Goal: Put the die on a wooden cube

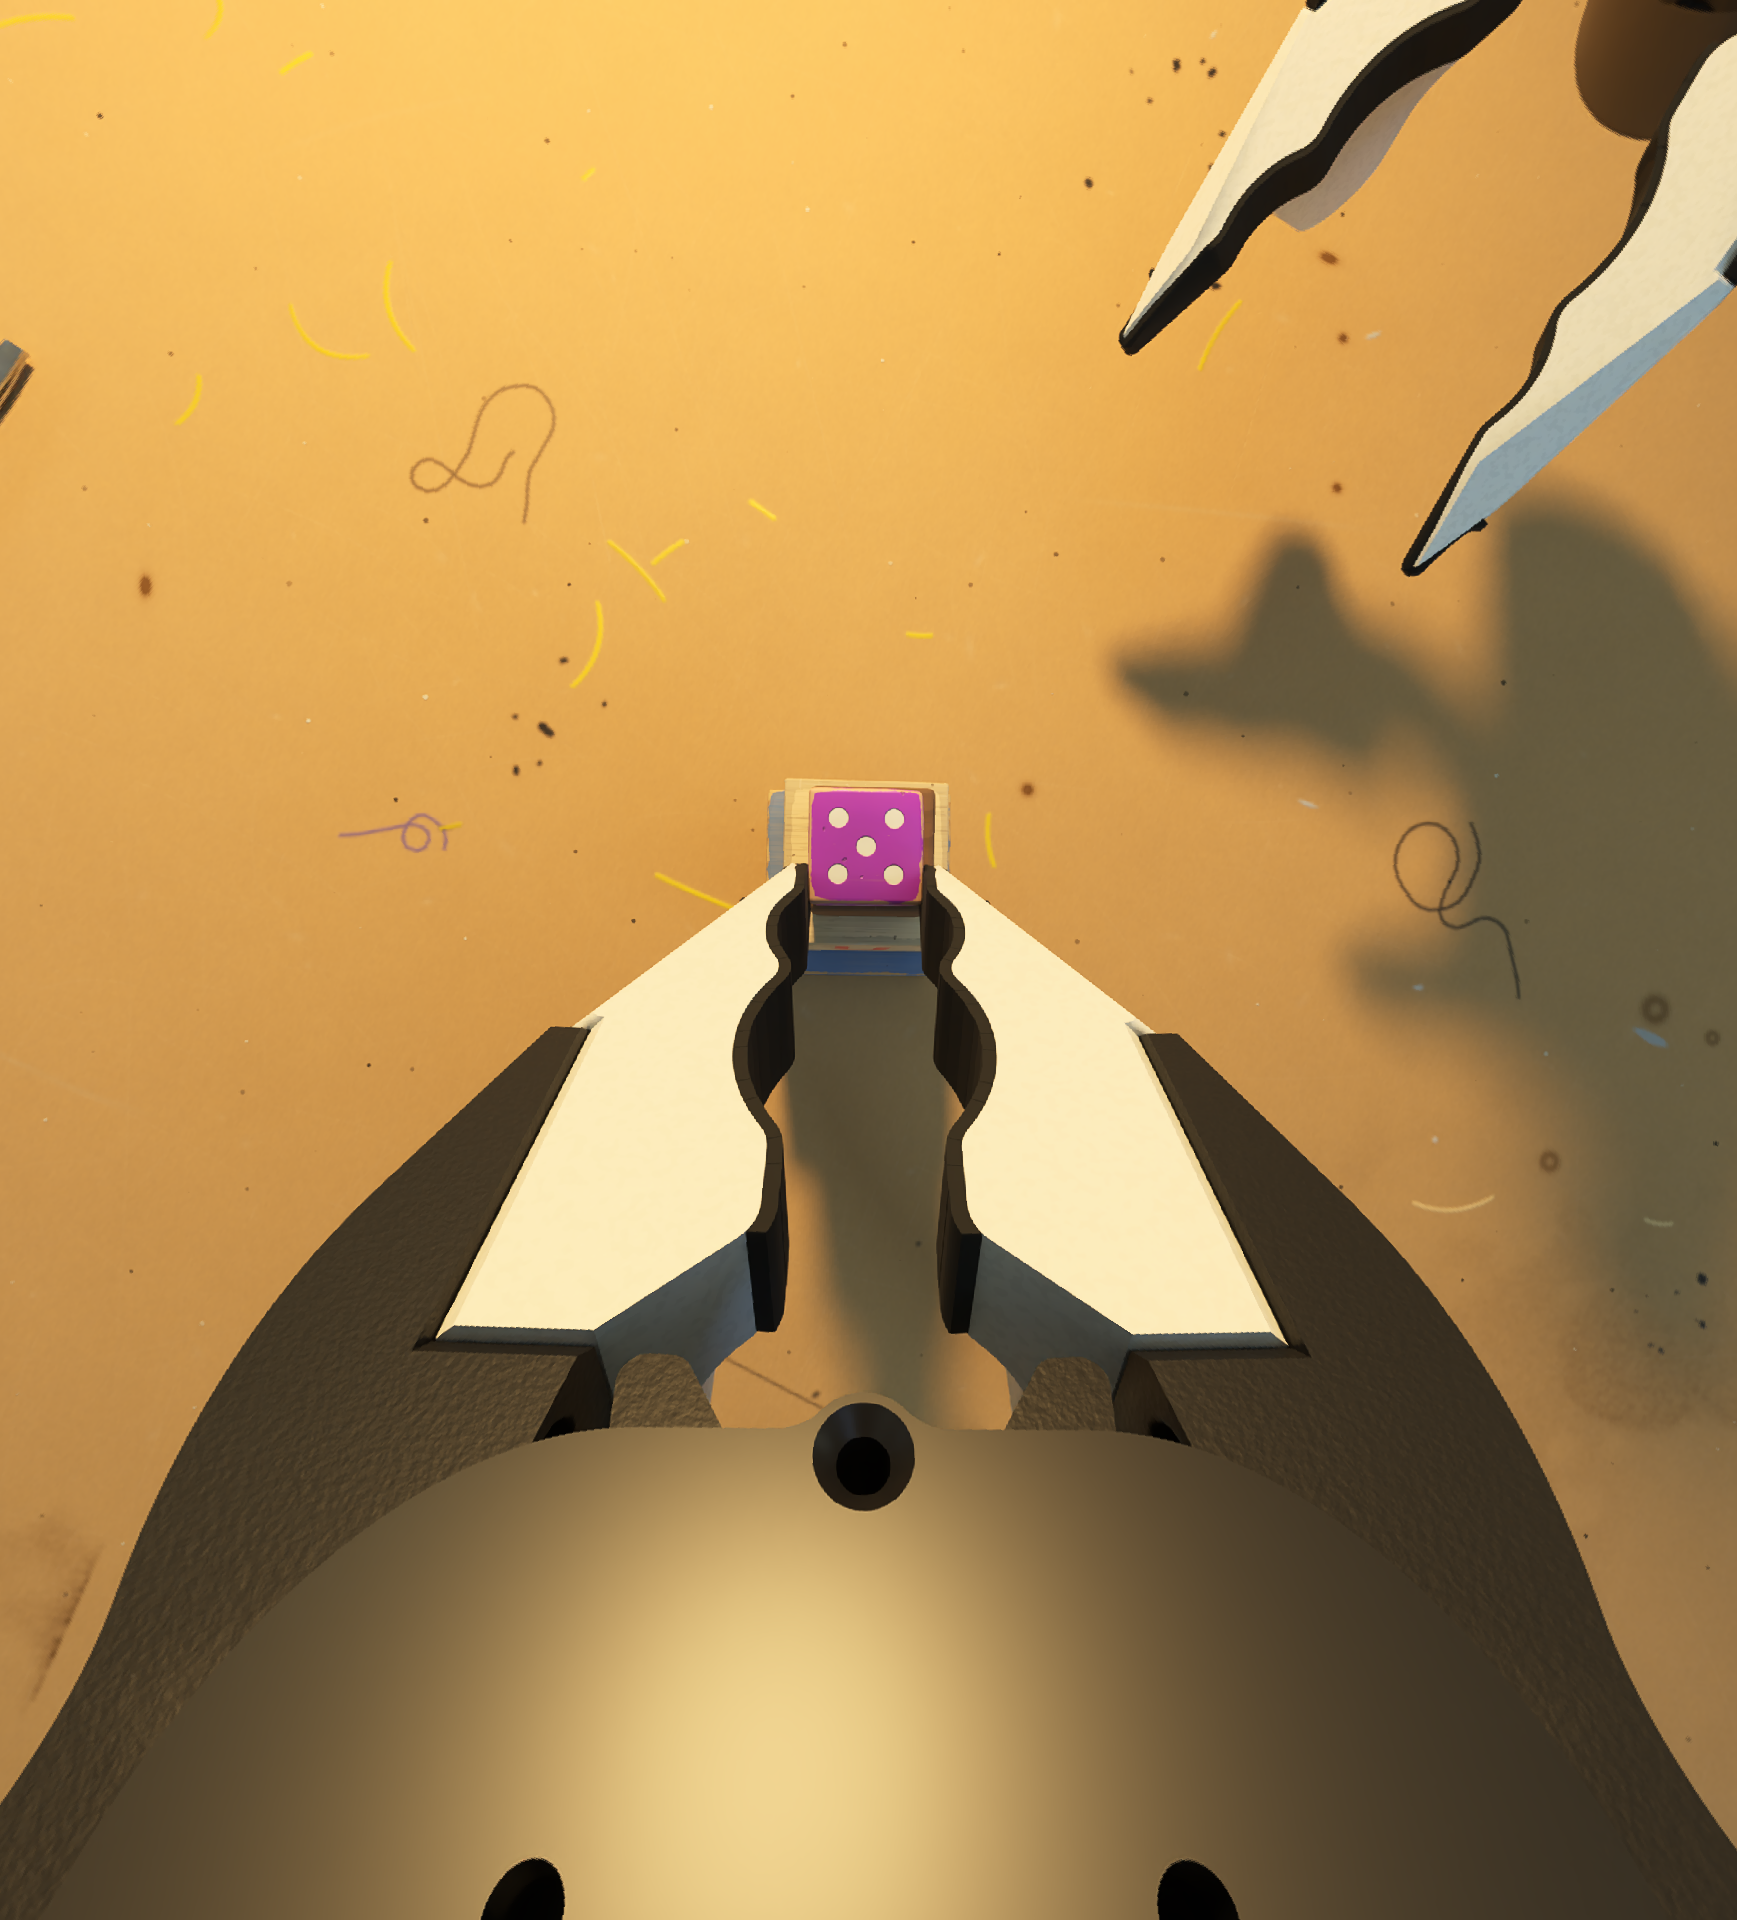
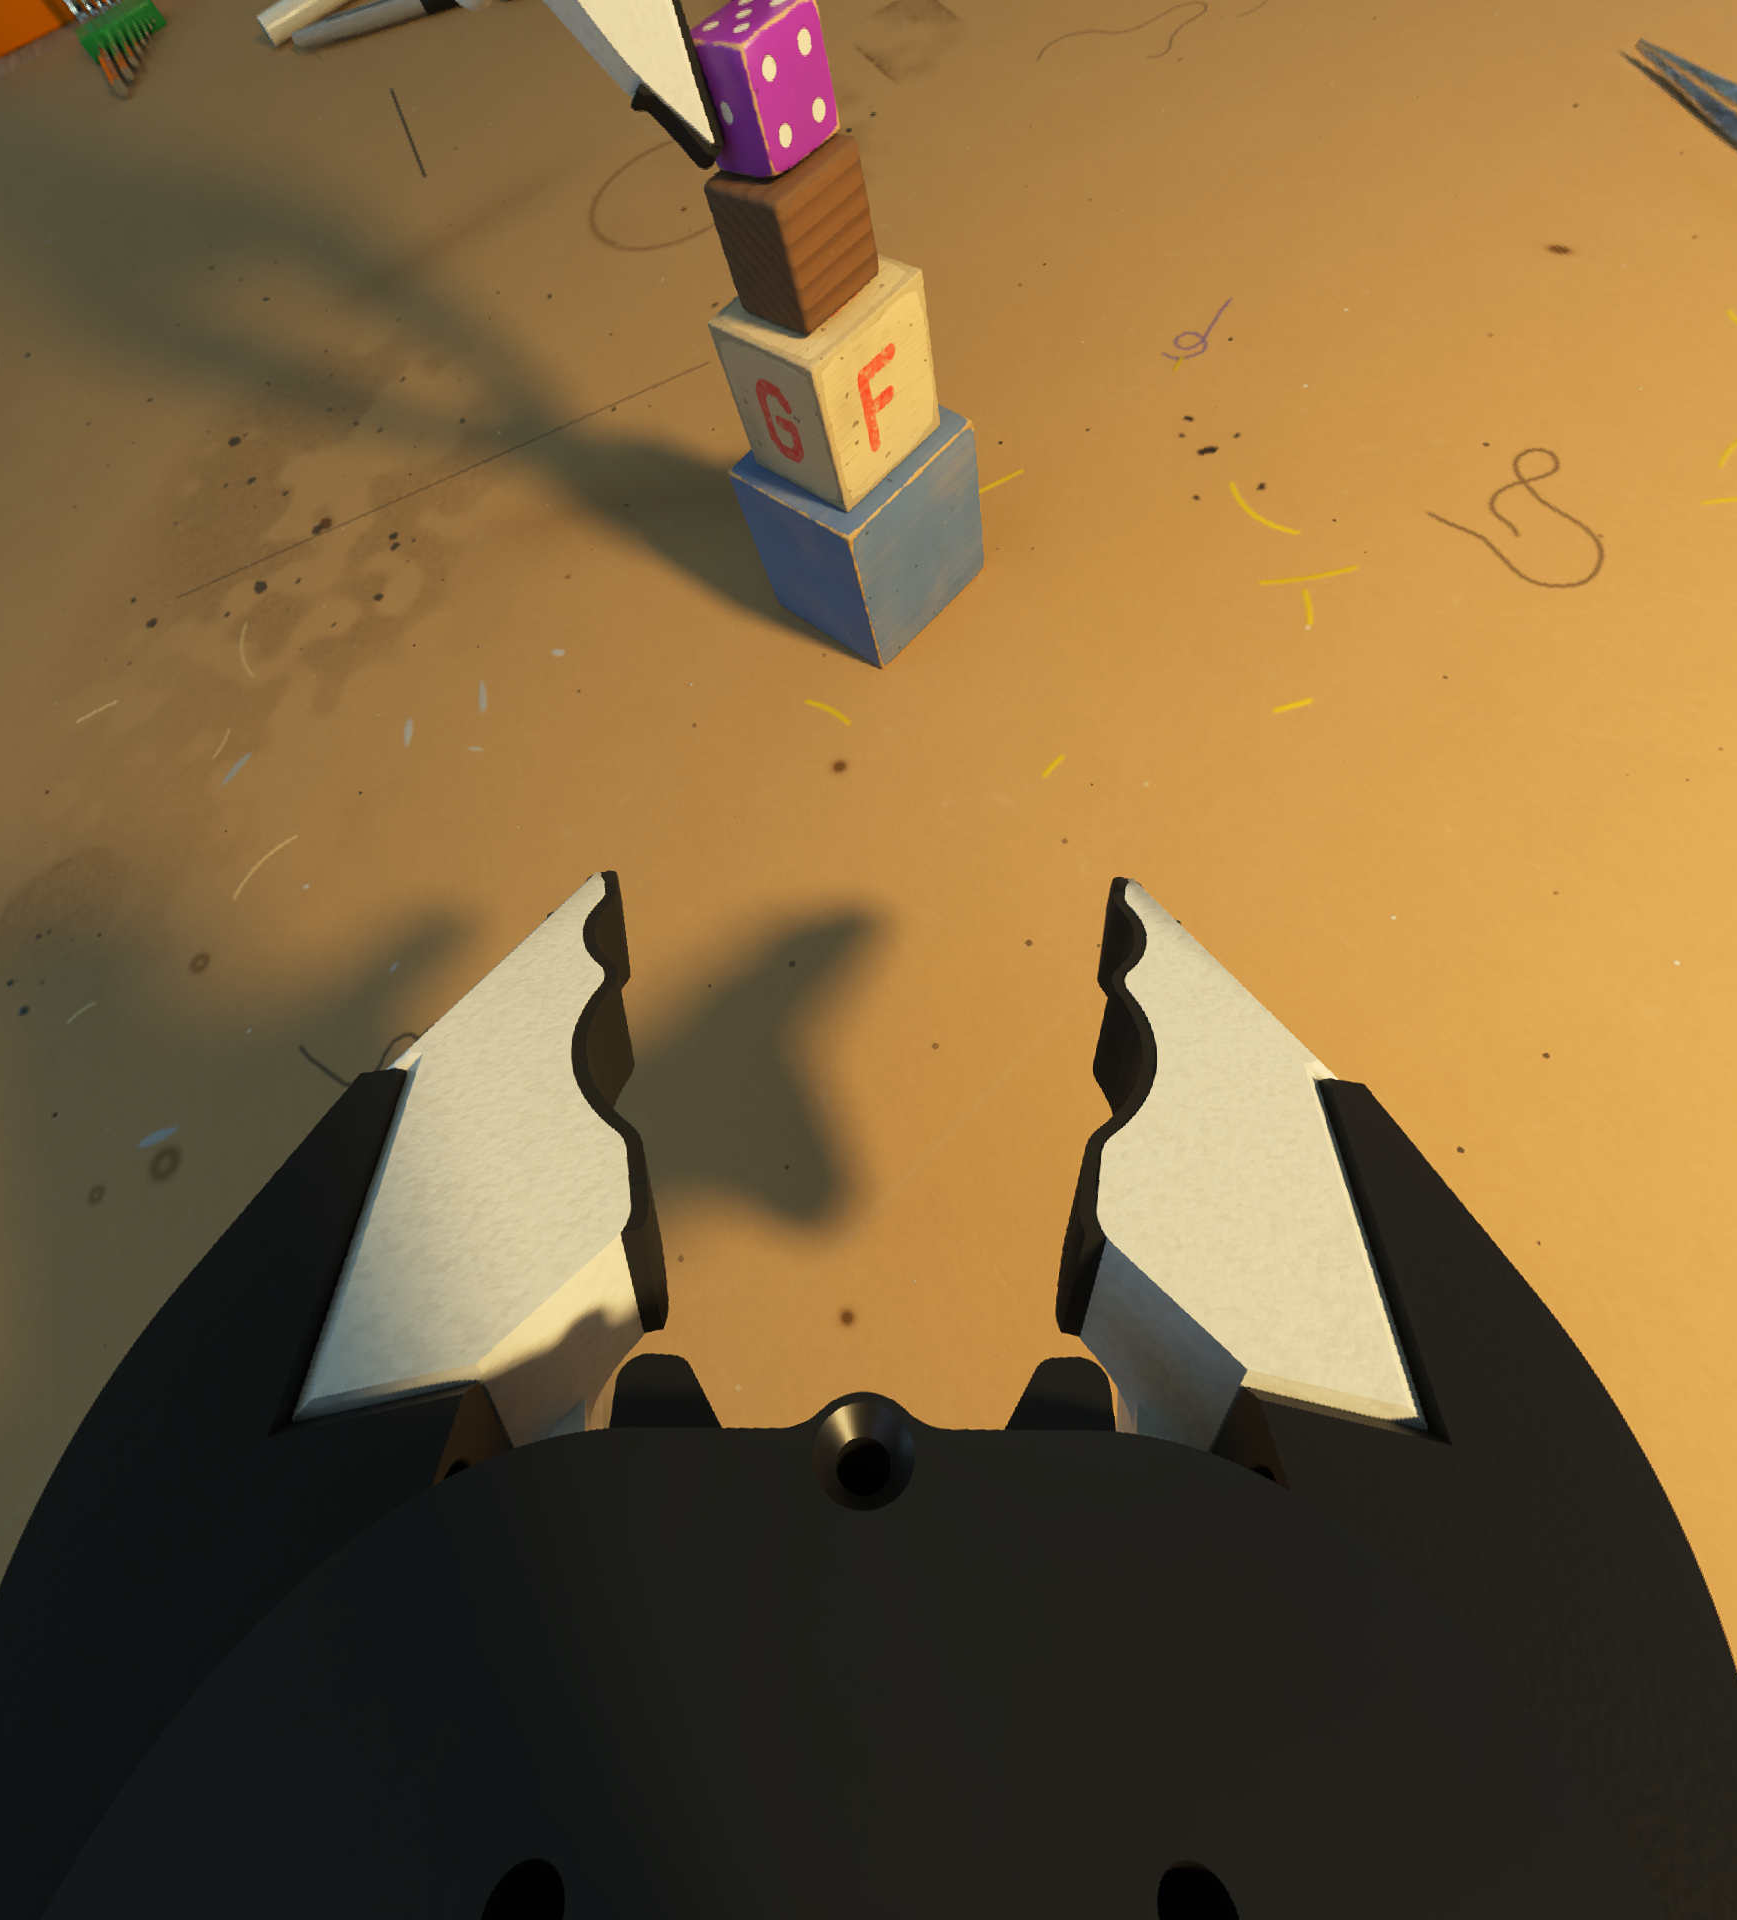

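Red letters mark two faces of the pale wooden cube point(image 2: 828, 400); white pips dot the die point(image 2: 770, 88).

My left gripper point(image 1: 865, 883) has matt cream fingers with a papery grain. The die point(image 1: 865, 849) looks smooth, faintly glossy plastic. Below it sit a dark block point(image 2: 794, 234) of ridged wood, a pale block point(image 2: 828, 400), and a blue block point(image 2: 864, 551) with worn paint

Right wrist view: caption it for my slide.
Left gripper sets a magenta die atop a three-cube stack; the right gripper waits open.
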Tool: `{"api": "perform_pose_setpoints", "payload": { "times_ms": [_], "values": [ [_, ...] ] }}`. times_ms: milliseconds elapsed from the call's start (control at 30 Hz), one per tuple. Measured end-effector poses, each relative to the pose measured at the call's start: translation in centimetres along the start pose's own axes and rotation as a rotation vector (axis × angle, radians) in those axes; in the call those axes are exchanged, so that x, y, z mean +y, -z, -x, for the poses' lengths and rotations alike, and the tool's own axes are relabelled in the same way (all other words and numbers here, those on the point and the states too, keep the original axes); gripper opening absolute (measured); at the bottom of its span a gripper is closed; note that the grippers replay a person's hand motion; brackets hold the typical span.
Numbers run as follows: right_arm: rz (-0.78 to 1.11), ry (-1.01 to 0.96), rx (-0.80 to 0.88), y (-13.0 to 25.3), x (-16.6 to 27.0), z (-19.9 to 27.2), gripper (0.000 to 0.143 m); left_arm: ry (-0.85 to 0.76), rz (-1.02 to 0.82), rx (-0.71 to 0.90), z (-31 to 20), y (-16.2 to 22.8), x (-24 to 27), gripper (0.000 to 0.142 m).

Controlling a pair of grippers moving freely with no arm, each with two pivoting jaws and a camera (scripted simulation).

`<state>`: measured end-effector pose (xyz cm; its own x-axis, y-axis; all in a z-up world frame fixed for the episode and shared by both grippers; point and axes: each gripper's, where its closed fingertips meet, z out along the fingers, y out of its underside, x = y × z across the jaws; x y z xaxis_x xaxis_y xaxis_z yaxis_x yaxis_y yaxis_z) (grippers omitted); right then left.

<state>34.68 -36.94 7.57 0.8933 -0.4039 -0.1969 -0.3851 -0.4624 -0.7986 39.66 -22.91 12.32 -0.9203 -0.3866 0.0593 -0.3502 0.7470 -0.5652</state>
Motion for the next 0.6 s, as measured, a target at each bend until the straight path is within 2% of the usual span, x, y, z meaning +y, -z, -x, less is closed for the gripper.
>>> {"api": "perform_pose_setpoints", "payload": {
  "times_ms": [600],
  "values": [
    [0.007, 0.003, -0.002, -0.13, 0.07, 0.12, 0.092, 0.000, 0.031, -0.001, 0.02, 0.04, 0.06, 0.021]
  ]
}}
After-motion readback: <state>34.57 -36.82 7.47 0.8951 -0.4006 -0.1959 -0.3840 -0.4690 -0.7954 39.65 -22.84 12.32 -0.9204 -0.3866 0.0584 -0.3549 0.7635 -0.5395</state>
